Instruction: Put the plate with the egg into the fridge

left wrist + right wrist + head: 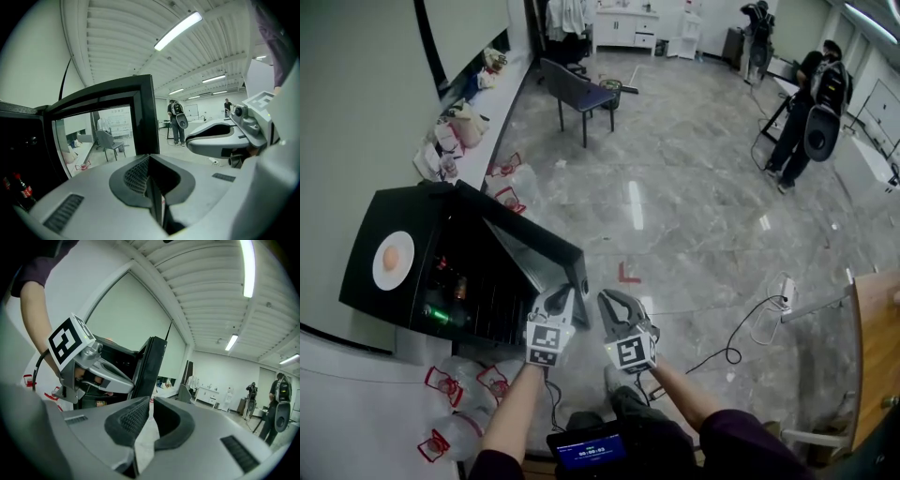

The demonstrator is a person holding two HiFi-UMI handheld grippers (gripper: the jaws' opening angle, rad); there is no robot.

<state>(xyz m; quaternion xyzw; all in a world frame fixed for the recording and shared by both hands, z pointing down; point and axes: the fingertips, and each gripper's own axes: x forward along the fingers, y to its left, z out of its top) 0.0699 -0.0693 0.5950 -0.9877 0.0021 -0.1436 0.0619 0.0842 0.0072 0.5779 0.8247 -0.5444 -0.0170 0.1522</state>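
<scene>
A white plate (393,261) with a brown egg (391,258) lies on top of the black mini fridge (356,291) at the left of the head view. The fridge door (534,251) stands swung open, and bottles and cans (445,291) show inside. My left gripper (569,292) is shut and empty, with its tips at the door's free edge. My right gripper (611,302) hangs just to its right, a narrow slit between its pads and nothing in it. In the left gripper view, the door frame (143,110) rises right behind the closed jaws.
Crumpled plastic bottles (459,389) lie on the floor by the fridge's near side. Bags (455,131) line a ledge along the left wall. A dark chair (578,94) and a standing person (806,117) are farther off. A power strip with cable (786,292) and a wooden table (877,347) are at the right.
</scene>
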